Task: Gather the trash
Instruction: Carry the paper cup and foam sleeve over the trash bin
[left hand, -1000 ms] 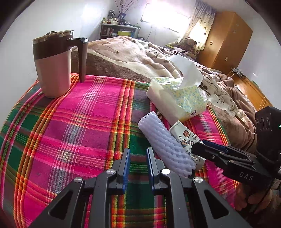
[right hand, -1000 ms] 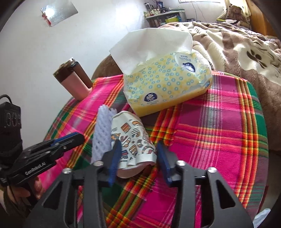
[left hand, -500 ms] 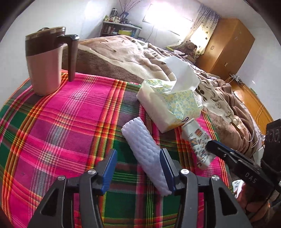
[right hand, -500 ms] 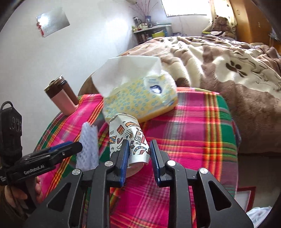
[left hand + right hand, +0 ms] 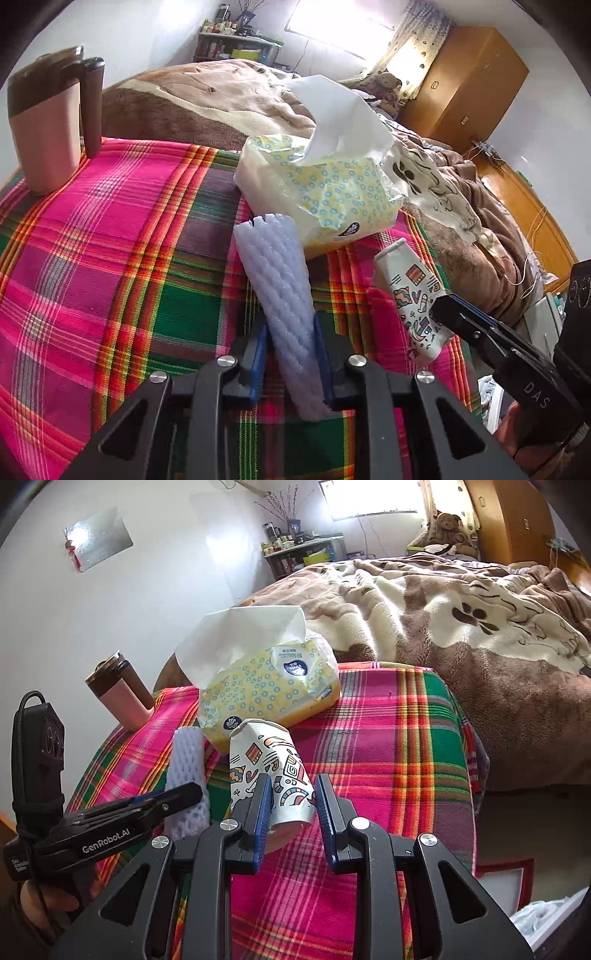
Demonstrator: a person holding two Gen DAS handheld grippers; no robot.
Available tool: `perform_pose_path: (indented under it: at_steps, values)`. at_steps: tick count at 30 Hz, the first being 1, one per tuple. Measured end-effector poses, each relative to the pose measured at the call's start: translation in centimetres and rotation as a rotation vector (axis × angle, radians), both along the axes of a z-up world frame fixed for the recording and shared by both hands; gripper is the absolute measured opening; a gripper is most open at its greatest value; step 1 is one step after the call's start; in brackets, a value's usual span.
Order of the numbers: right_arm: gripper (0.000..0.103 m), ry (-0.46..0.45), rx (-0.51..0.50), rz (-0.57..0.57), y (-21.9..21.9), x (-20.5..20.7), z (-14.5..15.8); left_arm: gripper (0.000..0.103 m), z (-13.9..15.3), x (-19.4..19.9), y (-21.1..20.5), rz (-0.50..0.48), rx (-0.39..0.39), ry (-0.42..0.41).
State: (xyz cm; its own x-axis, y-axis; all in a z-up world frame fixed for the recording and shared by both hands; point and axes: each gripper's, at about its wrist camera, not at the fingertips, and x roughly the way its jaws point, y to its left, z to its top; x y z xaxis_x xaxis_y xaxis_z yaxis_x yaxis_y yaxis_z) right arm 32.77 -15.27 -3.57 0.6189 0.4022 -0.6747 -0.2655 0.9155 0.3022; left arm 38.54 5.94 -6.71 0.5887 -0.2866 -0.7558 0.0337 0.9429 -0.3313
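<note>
A pale lilac foam net sleeve [image 5: 273,266] lies on the plaid-covered table [image 5: 110,240]. My left gripper [image 5: 290,332] is shut on its near end, and the blue pads squeeze the foam. A crushed paper cup [image 5: 266,753] with colourful doodles is clamped in my right gripper [image 5: 293,779], held tilted a little above the cloth. In the left wrist view the paper cup [image 5: 410,291] hangs from the right gripper [image 5: 439,306] to the right of the sleeve. In the right wrist view the left gripper [image 5: 195,794] grips the foam sleeve [image 5: 188,753] on the left.
A yellow tissue pack [image 5: 332,199] with a tissue sticking up lies just behind the sleeve and cup. A pink and brown lidded mug [image 5: 48,129] stands at the far left. A bed with a brown blanket [image 5: 461,627] borders the table behind. The table's right edge drops to the floor.
My left gripper opened, slid right around the foam sleeve and shut on it. My right gripper closed on the paper cup and raised it off the cloth.
</note>
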Motion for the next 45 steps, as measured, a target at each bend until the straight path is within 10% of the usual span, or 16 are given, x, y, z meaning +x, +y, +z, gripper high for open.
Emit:
perform_pose_path:
  at_steps: [45]
  values:
    - [0.025, -0.176, 0.04, -0.271, -13.5, -18.7, 6.4, 0.021, 11.5, -22.6, -14.6, -0.326, 0.128, -0.318]
